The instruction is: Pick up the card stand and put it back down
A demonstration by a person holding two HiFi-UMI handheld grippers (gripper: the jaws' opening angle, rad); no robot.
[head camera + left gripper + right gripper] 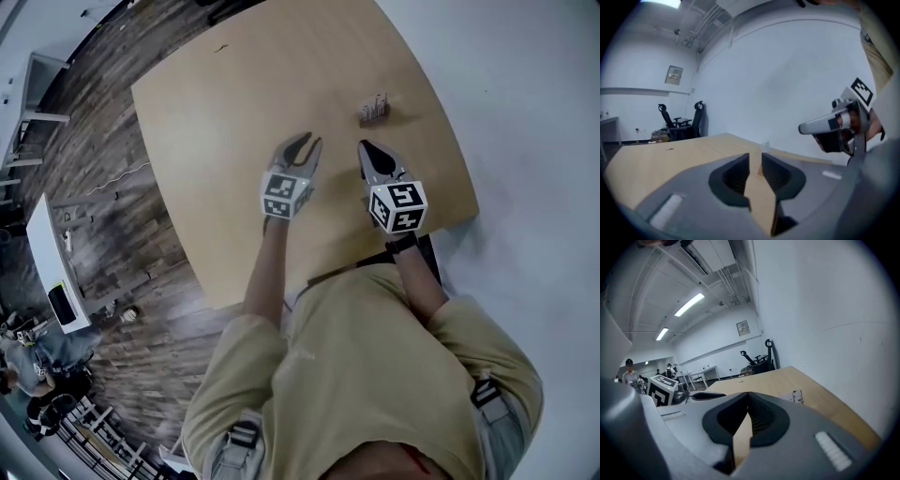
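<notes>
The card stand is a small clear holder that rests on the tan table near its far right side. It also shows past the jaws in the left gripper view as the card stand and in the right gripper view as the card stand. My left gripper hovers over the table to the stand's left and nearer me, its jaws a little apart with nothing between them. My right gripper hangs just short of the stand, its jaws closed to a point and empty. Neither gripper touches the stand.
The table's right edge runs close beside the stand, next to pale floor. A small dark mark lies on the far tabletop. Office chairs stand by the wall, and a white desk and seated people are off to the left.
</notes>
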